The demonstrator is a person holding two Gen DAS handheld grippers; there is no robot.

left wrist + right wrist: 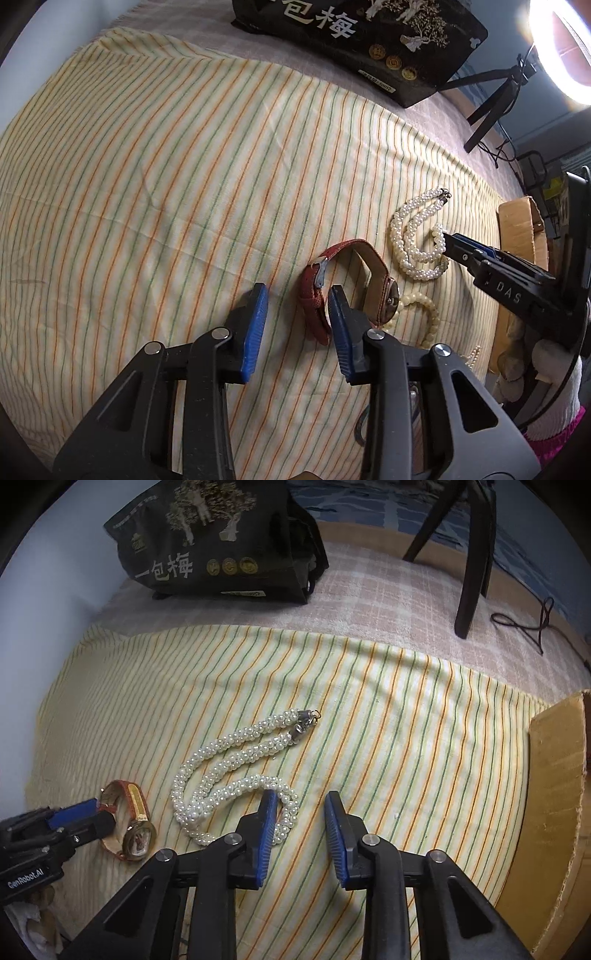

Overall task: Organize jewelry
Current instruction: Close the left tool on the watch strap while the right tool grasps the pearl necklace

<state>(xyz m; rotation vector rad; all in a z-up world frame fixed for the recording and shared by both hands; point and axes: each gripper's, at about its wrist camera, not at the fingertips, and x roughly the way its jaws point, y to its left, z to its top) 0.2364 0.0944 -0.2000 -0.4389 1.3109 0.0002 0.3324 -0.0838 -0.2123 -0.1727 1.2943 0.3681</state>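
Observation:
A red-strapped watch (334,284) lies on the striped cloth (147,184), just beside the right finger of my open left gripper (297,314). It also shows in the right wrist view (129,819). A white pearl necklace (236,771) lies coiled on the cloth; my open right gripper (301,823) sits over its near loop, the left finger touching the beads. The necklace shows in the left wrist view (417,236), with the right gripper (454,243) at its edge. A cream bead bracelet (424,317) lies behind the watch.
A black printed bag (218,542) stands at the back of the pink checked bed cover (388,598). A cardboard box (554,812) sits at the right edge. A tripod (472,554) and a ring light (561,48) stand behind.

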